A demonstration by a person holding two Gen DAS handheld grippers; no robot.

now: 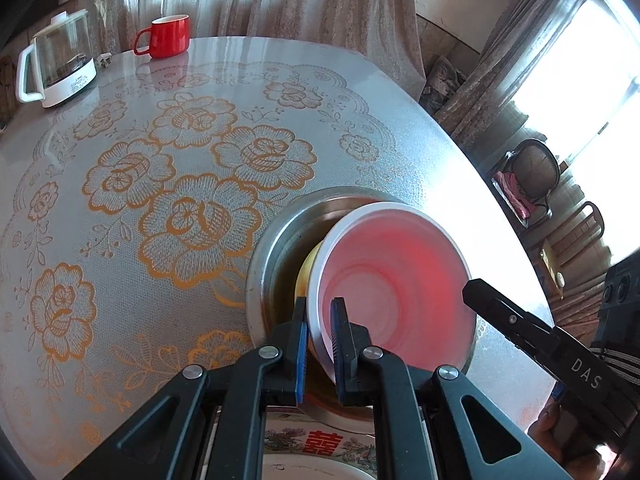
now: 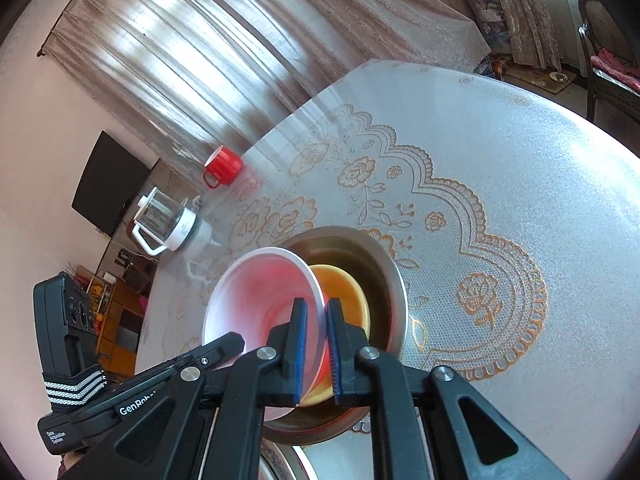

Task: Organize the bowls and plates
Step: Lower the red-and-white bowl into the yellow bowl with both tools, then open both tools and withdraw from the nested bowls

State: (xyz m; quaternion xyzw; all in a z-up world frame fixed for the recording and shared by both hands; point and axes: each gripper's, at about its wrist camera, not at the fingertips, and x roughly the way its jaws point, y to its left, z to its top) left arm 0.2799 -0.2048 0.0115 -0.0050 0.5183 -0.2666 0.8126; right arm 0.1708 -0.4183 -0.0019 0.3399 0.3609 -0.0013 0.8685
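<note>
Each fisheye rides its own gripper, looking steeply down along the fingers, close over the round table [image 1: 168,92]. The left wrist view places the red mug [image 1: 166,36] at eleven o'clock; the right wrist view, rolled clockwise, places it at ten. Both share the pink bowl [image 1: 396,280], the steel basin [image 2: 390,280] and the kettle [image 2: 168,226].

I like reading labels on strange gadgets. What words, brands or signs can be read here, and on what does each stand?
"DAS": white letters on the right tongs, seen from the left camera.
"GenRob", cut off there: on the left tongs, seen from the right camera.
"Data Acquisition System", tiny and uncertain: the same body, lower down.
Red "囍" sign: on the patterned plate.
Label on the kettle: too small to read.
</note>
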